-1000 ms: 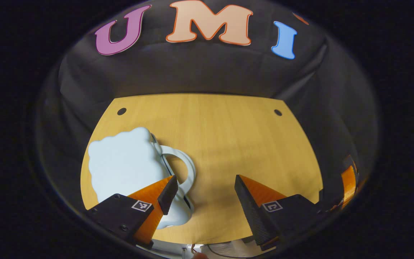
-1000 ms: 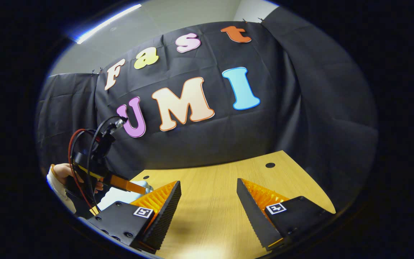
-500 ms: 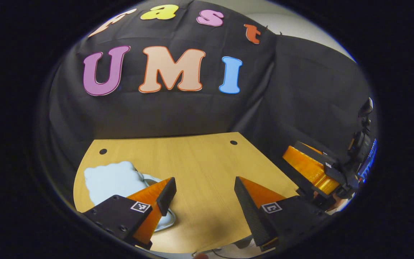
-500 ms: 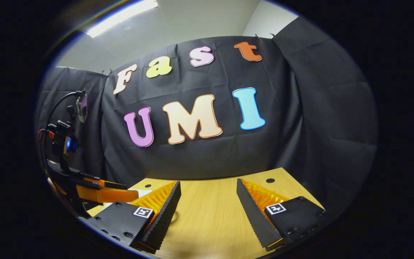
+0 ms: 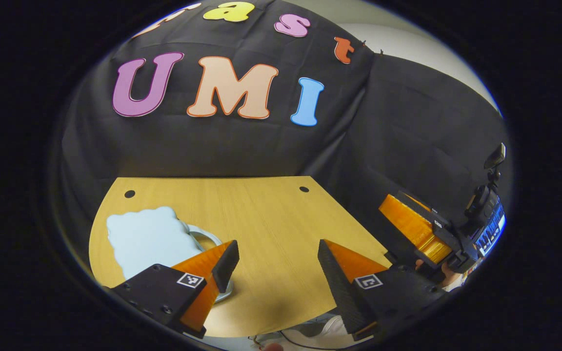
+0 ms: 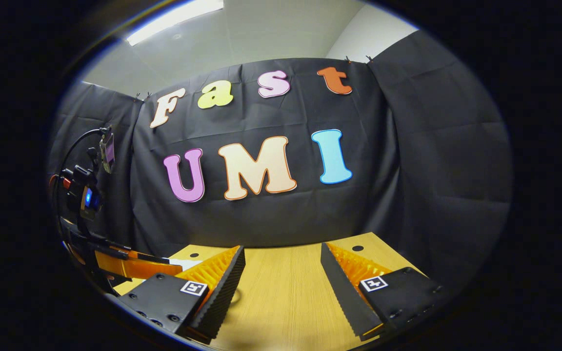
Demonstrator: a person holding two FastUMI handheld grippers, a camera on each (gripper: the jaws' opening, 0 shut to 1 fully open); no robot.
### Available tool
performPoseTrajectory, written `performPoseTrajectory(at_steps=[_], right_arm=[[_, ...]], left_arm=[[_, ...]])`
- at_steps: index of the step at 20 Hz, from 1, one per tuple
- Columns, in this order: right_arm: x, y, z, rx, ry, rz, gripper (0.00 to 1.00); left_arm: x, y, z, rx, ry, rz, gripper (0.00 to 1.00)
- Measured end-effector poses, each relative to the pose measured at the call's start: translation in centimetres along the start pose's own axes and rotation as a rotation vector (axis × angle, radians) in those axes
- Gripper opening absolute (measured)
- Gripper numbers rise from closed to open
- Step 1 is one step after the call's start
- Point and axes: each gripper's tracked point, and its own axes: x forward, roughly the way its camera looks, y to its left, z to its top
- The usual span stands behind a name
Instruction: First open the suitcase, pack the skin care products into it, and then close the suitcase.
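Note:
A pale blue, cloud-shaped suitcase (image 5: 147, 239) lies flat on the wooden table (image 5: 261, 214) at the left, its looped handle (image 5: 206, 237) pointing toward the middle. My left gripper (image 5: 275, 256) hovers open above the table's near edge; its left finger overlaps the handle in the image without touching it. My right gripper (image 6: 283, 256) is open too, over bare wood, with nothing between its fingers. In the left gripper view, the right gripper (image 5: 415, 229) hangs beyond the table's right edge. The left gripper (image 6: 132, 265) appears at the lower left of the right gripper view, with a sliver of the suitcase (image 6: 189, 263) behind it.
Two round holes (image 5: 129, 194) (image 5: 304, 189) mark the table's far corners. Black cloth closes off the back and right side. Cables (image 5: 305, 339) trail below the table's front edge. A phone on a mount (image 6: 107, 148) rides above the left gripper.
My left gripper has pulled back and tilted up from looking down on the suitcase. The right gripper has also tilted up. Both have stayed open.

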Motion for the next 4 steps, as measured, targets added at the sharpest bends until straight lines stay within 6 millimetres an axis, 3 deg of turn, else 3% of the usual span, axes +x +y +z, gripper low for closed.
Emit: performPoseTrajectory(at_steps=[4], right_arm=[[-0.6,1.4,-0.2,0.0,0.005,-0.015,0.98]], left_arm=[[-0.9,0.8,-0.4,0.014,0.024,-0.007,0.96]])
